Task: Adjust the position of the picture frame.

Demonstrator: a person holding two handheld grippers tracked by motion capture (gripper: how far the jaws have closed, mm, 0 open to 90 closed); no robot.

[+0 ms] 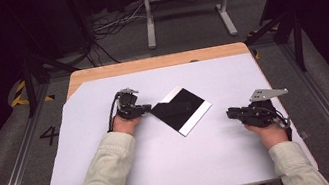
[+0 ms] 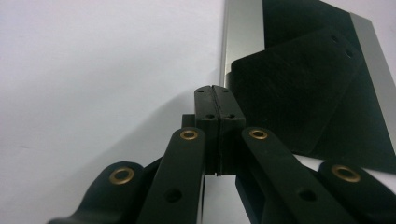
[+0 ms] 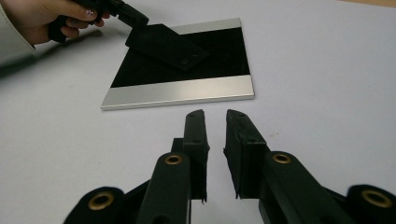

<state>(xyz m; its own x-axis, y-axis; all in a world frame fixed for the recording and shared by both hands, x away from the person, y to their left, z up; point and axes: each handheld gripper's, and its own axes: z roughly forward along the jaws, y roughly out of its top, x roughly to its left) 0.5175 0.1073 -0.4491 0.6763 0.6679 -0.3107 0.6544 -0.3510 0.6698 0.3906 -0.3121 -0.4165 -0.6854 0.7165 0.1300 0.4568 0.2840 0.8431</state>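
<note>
Nearest, at the lower right of the high view, the right gripper [image 1: 230,112] rests on the table with its jaws slightly apart and nothing between them. Further up, at centre, lies the square plate [image 1: 181,110]: glossy black with brushed silver bands along two opposite edges, turned like a diamond. Just left of it, the left gripper [image 1: 147,108] has its jaws pressed tight together, pinching a thin black card [image 3: 166,44] over the plate. Beneath is a white sheet [image 1: 165,168] on a wooden tabletop [image 1: 147,64]; beyond, grey floor, cables and a metal stand [image 1: 186,5].
</note>
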